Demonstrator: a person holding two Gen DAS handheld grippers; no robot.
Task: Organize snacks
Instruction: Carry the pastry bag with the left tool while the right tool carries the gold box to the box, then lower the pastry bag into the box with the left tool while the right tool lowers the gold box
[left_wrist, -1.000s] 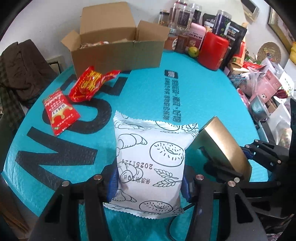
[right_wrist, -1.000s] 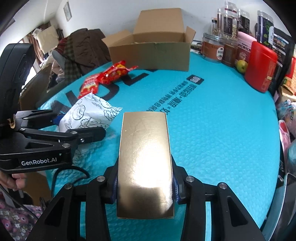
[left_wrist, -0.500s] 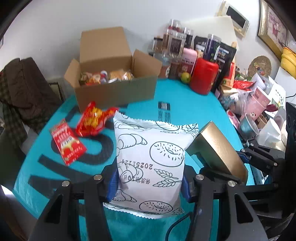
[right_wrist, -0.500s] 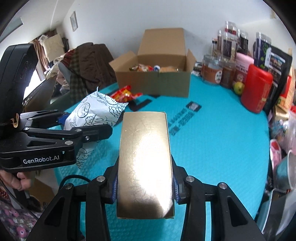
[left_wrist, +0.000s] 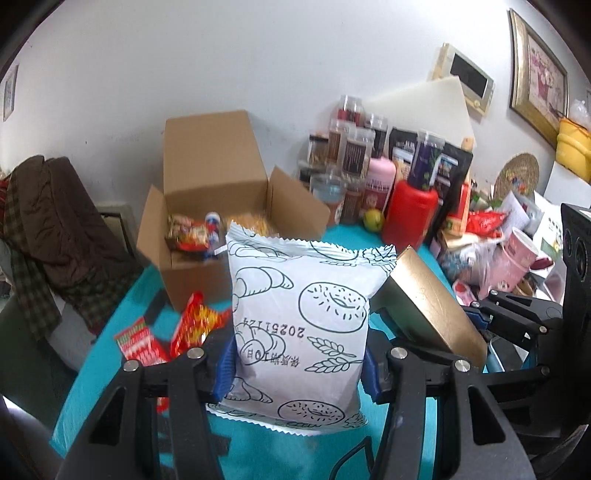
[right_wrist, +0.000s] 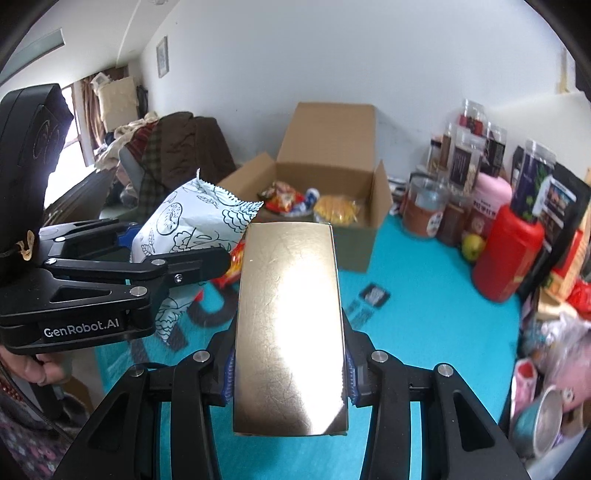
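Now left gripper (left_wrist: 297, 365) jaws clamp white snack bag (left_wrist: 301, 317); right gripper (right_wrist: 290, 373) jaws clamp gold box (right_wrist: 290, 325).

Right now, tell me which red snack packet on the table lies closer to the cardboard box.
The crumpled red-and-yellow packet, just below the box. The flatter red packet lies farther out, toward the table's edge.

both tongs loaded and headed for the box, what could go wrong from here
1. The left tongs pinch only the lower part of the soft white bag; it could slump or slip out.
2. The gold box in the right tongs is glossy and held by its side edges, so it may slide.
3. The two loads sit close together, and the cardboard box already holds snacks, so they could collide or catch on a flap.
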